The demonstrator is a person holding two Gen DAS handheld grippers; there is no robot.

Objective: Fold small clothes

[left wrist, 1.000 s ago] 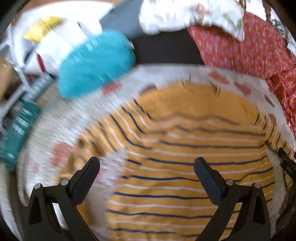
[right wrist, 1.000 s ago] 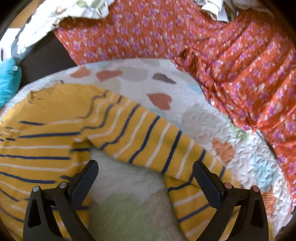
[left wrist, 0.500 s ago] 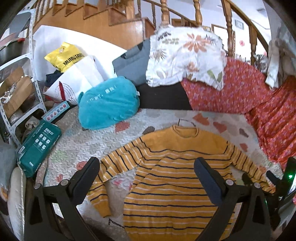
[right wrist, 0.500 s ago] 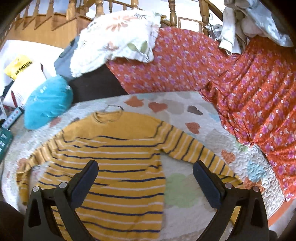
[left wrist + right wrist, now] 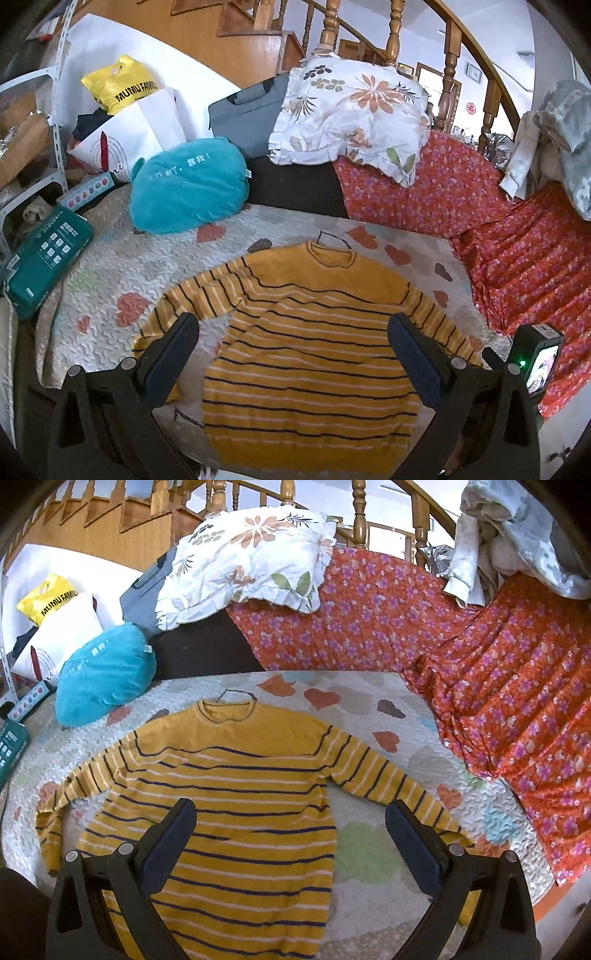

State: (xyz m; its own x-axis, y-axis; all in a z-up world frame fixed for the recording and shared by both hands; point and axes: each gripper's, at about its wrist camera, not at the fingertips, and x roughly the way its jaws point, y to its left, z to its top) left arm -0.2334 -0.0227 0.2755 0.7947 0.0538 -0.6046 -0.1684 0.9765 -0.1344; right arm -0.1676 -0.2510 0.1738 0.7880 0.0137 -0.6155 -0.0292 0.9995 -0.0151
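Note:
A small yellow sweater [image 5: 306,332] with navy and white stripes lies flat, face up, on a quilted heart-print blanket [image 5: 110,273], neck away from me and both sleeves spread out. It also shows in the right wrist view [image 5: 229,775]. My left gripper [image 5: 293,347] is open and empty, held above the sweater's body. My right gripper [image 5: 290,830] is open and empty, held above the sweater's right side and right sleeve. The right gripper's body [image 5: 537,358] shows at the lower right of the left wrist view.
A teal cushion [image 5: 188,184] lies at the blanket's far left, a green box [image 5: 44,254] at its left edge. A floral pillow [image 5: 351,114] and red flowered cloth [image 5: 517,240] cover the sofa back and right side. Bags [image 5: 122,122] and stair railing stand behind.
Both grippers have pulled up and back from close over the sweater, so the whole sweater now shows. Both stay open and empty.

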